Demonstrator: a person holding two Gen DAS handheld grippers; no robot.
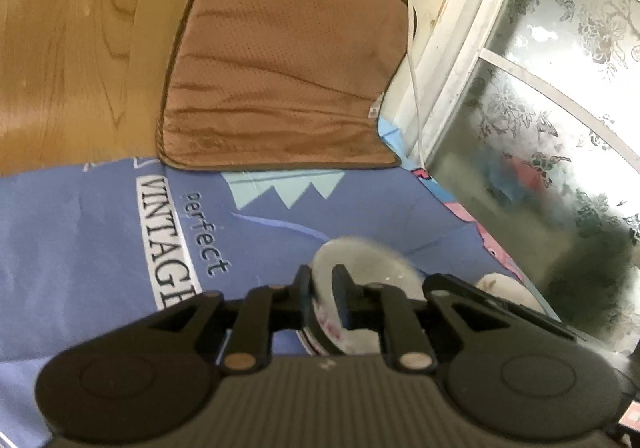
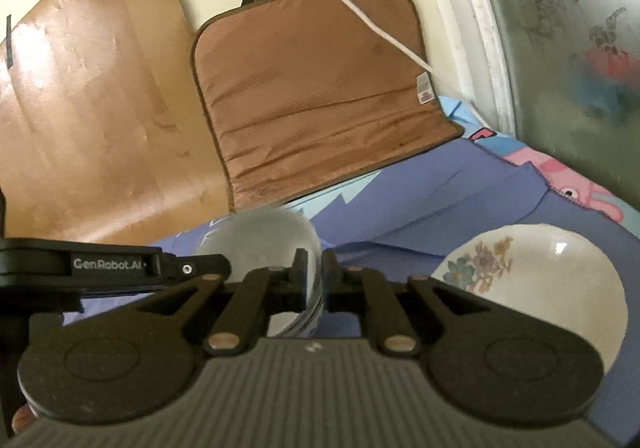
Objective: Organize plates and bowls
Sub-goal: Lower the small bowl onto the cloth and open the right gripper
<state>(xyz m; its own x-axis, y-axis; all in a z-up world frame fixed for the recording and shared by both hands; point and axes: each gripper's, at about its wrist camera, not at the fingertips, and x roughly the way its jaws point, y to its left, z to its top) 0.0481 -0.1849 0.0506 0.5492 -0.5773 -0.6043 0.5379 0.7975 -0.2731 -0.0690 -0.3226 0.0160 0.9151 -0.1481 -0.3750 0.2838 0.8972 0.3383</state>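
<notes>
A clear glass bowl (image 2: pixel 260 236) hangs over the blue printed cloth. My right gripper (image 2: pixel 314 262) is shut on its rim, one finger inside and one outside. The left gripper's black body (image 2: pixel 100 264) comes in from the left, and its tip reaches the same bowl's left side. In the left wrist view my left gripper (image 1: pixel 322 278) is shut on the rim of a clear glass bowl (image 1: pixel 368 260) with faint pink marks. A white bowl with a flower pattern (image 2: pixel 560 280) rests on the cloth to the right. A blurred white shape (image 1: pixel 508 288) shows behind the held glass.
A brown padded mat (image 1: pixel 280 68) leans against the wall at the back. A wooden board (image 2: pixel 92 108) stands to its left, and a white cable (image 2: pixel 360 12) hangs from a wall plug. A frosted flower-pattern window (image 1: pixel 560 108) closes off the right side.
</notes>
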